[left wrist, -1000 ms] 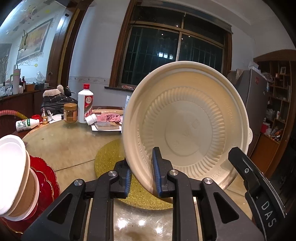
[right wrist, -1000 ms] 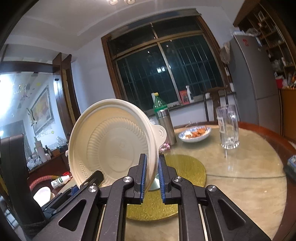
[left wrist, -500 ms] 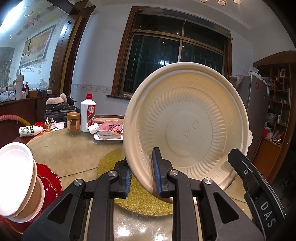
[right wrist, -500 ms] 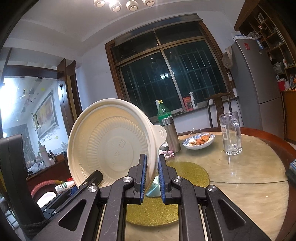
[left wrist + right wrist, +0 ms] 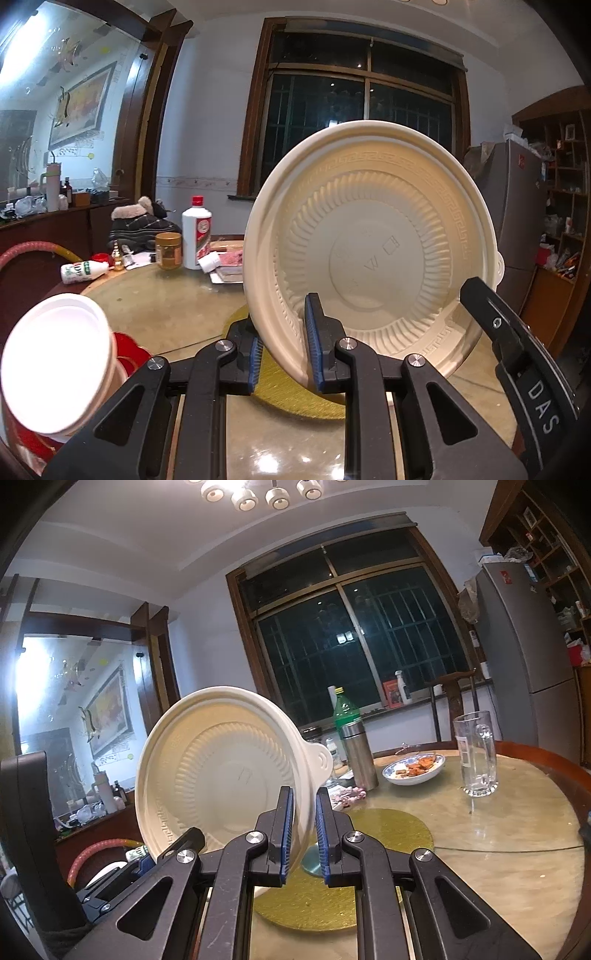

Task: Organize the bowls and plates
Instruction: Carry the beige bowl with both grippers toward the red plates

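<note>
Clamping one cream bowl by its rim, the left gripper and right gripper hold it tilted above the gold mat on the bench.

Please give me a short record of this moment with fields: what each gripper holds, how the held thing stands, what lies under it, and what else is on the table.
left gripper: shut on rim of cream round plastic bowl
right gripper: shut on same bowl's rim
bowl pose: on edge, lifted off table
below bowl: gold round glitter mat
table: round glass-topped table
left side: stack of white bowls over red plate
also on table: glass mug, blue-patterned dish of food
</note>
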### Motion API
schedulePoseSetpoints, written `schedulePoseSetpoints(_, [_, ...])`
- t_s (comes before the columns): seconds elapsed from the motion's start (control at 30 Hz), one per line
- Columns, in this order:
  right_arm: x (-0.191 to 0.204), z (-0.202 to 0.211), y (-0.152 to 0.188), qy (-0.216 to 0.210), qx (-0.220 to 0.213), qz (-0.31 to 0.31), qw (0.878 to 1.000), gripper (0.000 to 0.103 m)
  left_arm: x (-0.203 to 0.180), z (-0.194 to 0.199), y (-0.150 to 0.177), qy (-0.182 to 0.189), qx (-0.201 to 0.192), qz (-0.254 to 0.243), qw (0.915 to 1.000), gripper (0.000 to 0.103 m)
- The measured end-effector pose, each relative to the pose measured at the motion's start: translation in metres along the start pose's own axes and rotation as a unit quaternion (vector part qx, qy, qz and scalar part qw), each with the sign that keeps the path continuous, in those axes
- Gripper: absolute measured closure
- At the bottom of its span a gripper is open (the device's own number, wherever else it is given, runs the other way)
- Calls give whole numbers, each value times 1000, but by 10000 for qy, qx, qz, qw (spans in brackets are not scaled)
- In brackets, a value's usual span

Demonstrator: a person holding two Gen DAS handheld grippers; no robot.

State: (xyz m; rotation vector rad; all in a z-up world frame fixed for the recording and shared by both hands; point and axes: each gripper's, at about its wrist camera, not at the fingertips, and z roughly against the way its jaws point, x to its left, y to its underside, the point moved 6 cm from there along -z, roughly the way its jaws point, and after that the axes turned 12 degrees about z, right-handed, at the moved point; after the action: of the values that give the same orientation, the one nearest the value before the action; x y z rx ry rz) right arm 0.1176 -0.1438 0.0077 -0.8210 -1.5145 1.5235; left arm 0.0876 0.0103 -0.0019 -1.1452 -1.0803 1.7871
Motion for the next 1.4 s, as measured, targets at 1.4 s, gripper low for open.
schedulePoseSetpoints(1.4, [107, 0, -5, -607, 1306, 535, 9881, 92, 90, 31, -15, -691, 1094, 557, 9900, 83])
